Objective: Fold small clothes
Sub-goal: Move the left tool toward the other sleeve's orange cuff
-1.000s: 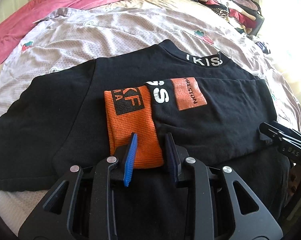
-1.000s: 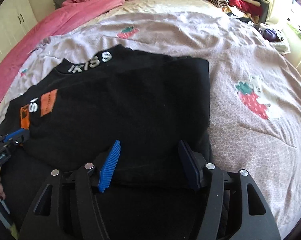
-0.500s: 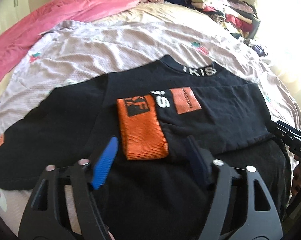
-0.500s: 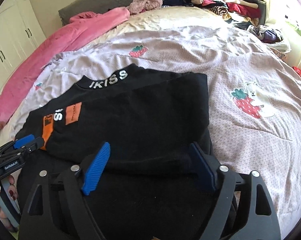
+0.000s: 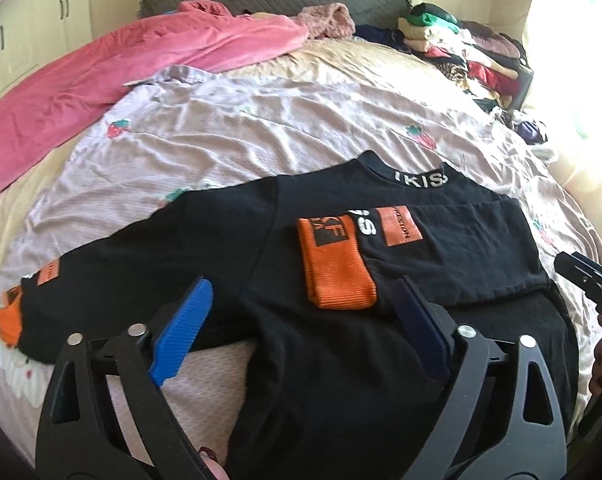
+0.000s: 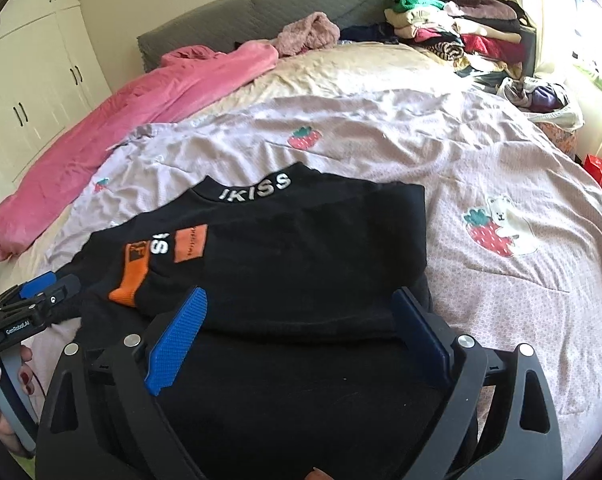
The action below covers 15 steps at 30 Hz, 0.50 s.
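A black sweater [image 5: 381, 380] with white lettering on its collar [image 5: 421, 179] lies flat on the bed. One sleeve is folded across the chest, ending in an orange cuff [image 5: 337, 276]. The other sleeve stretches left to a second orange cuff [image 5: 9, 320]. My left gripper [image 5: 301, 320] hovers above the sweater's lower part, its jaws opening, with nothing pressed between the pads. My right gripper [image 6: 301, 328] hangs over the folded sleeve's shoulder side [image 6: 301, 264], its jaws also opening and holding nothing. Each gripper shows at the edge of the other's view: left gripper [image 6: 33, 304], right gripper [image 5: 589, 284].
The bedsheet [image 6: 501, 168] is pale pink with strawberry prints. A pink blanket [image 5: 121, 68] lies along the far left. A pile of folded clothes [image 6: 453, 28] sits at the far right by the grey headboard [image 6: 261, 12]. White wardrobe doors [image 6: 29, 92] stand at left.
Both grippers rose and drew back from the sweater while their jaws widened. The left one let go of the orange cuff, and the right one let go of the folded sleeve.
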Motion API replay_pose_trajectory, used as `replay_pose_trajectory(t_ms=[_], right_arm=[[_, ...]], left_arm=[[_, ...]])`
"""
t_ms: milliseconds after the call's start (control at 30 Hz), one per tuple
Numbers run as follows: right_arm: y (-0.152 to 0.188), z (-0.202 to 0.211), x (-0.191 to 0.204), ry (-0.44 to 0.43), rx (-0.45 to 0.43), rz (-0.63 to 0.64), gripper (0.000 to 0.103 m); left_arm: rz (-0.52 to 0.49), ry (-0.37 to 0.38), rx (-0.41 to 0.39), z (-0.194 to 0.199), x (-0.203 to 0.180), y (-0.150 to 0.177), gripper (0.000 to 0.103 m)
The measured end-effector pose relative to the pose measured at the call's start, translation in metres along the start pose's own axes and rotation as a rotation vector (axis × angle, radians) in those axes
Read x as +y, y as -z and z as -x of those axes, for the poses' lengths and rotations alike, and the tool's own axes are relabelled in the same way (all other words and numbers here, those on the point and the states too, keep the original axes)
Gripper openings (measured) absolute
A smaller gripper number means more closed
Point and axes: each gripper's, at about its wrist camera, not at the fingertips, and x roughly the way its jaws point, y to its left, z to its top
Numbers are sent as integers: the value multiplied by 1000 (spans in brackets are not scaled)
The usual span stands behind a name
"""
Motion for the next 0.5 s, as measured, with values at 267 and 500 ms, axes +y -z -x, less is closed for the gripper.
replay_pose_trajectory(t_ms=[267, 500], right_arm=[[-4, 15, 23, -26, -40, 37, 95], [-7, 25, 48, -46, -70, 77, 95]], left_arm=[[14, -54, -31, 16, 16, 4, 90], [44, -87, -50, 24, 35, 7, 91]])
